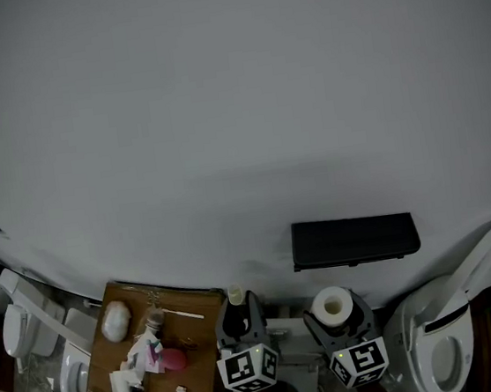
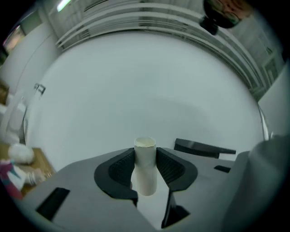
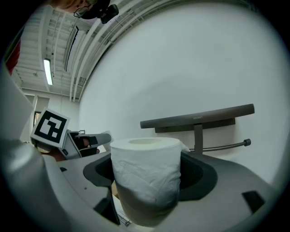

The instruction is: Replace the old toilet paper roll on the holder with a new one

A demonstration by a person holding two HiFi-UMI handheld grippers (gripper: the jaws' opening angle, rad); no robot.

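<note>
We log left claw (image 2: 145, 157) clamped on bare tube (image 2: 145, 176), upright; right claw (image 3: 146, 168) clamped on full roll (image 3: 145, 181); holder (image 3: 197, 118) far right on wall (image 1: 217, 105)

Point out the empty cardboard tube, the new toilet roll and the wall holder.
cardboard tube (image 2: 145, 168), left gripper view, on its side wall
toilet roll (image 3: 145, 176), right gripper view, on its paper side
holder (image 1: 354, 239), head view, on its dark shelf front
</note>
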